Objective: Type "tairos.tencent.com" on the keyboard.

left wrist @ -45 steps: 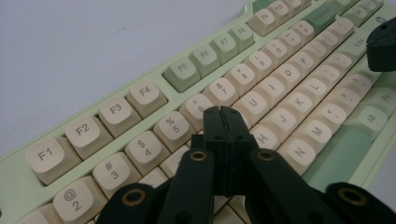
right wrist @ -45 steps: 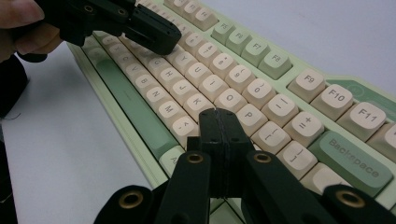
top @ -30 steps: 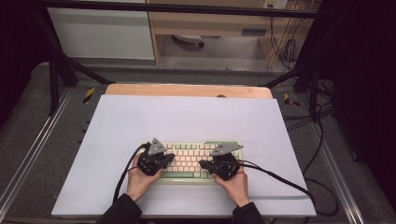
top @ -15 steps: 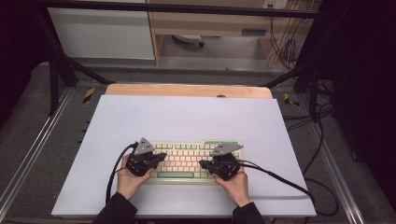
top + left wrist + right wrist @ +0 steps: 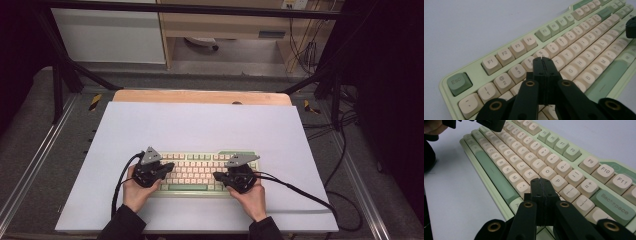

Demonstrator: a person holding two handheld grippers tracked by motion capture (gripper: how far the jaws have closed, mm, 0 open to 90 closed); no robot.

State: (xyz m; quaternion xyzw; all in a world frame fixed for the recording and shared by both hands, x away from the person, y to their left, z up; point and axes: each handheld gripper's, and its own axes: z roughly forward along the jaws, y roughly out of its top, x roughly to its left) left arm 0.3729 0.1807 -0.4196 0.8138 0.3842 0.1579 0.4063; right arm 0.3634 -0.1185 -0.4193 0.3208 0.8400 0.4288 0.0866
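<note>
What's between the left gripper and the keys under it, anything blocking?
Nothing visible. The left gripper, jaws shut, hangs right over the keyboard near the number row, with no object between its tips and the keycaps.

The keyboard [image 5: 200, 171] lies on the table [image 5: 210, 125] (near its front edge), one claw over each end.

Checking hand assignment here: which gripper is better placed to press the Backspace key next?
The right gripper, probably. Its shut jaws hover over the keyboard's right half, near the P key, with Backspace close beside them. The left gripper sits over the number row near the far-left Esc end.
</note>
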